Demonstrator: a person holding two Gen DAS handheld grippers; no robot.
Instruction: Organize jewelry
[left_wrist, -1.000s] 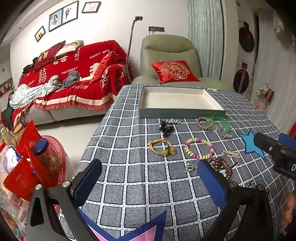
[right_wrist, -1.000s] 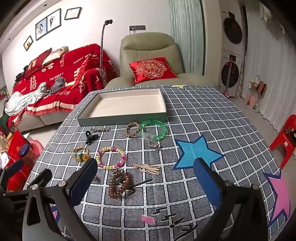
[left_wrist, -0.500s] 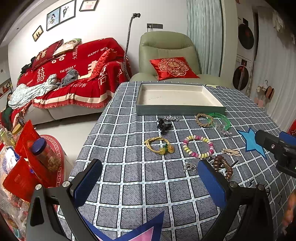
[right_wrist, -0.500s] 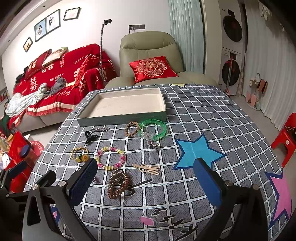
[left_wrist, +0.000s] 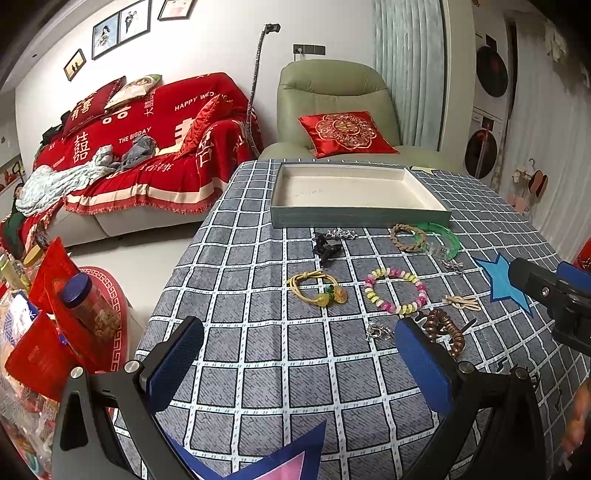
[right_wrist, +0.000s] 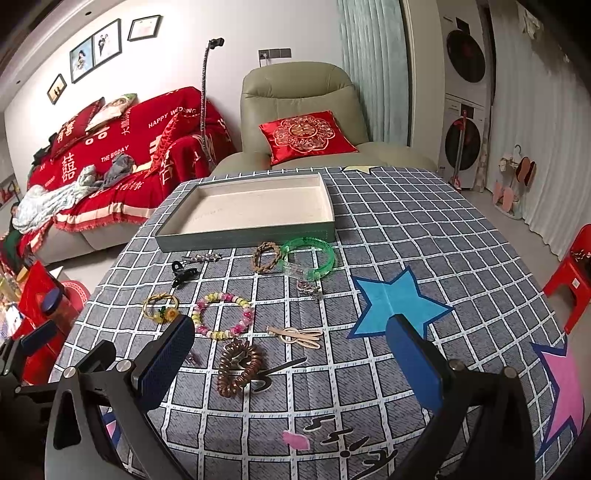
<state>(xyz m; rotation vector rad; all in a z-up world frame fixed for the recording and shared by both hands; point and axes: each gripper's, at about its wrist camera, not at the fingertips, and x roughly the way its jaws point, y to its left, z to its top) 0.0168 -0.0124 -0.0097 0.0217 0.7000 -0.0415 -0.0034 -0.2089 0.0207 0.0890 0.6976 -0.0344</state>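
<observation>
Grey-green tray (right_wrist: 243, 234) sits empty at the far side of the checked worktop (right_wrist: 406, 229), w/ all the jewelry loose on the cloth just in front of it. Both claws are spread wide apart, holding nothing: left claw (left_wrist: 295, 363) hovers over bare squares near the worktop's edge, right claw (right_wrist: 291, 363) hangs above the brown coil band (right_wrist: 238, 369).

Step in hand looks like the first pick, nothing's in the tray yet. Tips:
- Brown coil band is closest to your right claw; come down straight, fingers either side of the loop, pinch one strand rather than the whole ring.
- Beaded bracelet (right_wrist: 224, 314) is floppy; grab across the bead line and lift slow so it doesn't swing.
- Green bangle (right_wrist: 308, 256) touches the braided ring (right_wrist: 266, 256), so approach from the outer side or you'll drag both.
- Yellow cord bracelet (left_wrist: 316, 290) and black hair clip (left_wrist: 325, 248) suit the left claw.
- Flat pieces, e.g. the pale hairpin (right_wrist: 299, 336), probably need a low, angled approach; cloth may bunch.

Writing: red sofa throw (left_wrist: 147, 147) reads "HAPPY WED…" and "THE BIGDAY" plus Chinese double-happiness characters. Black characters on the cloth near you aren't legible.
</observation>
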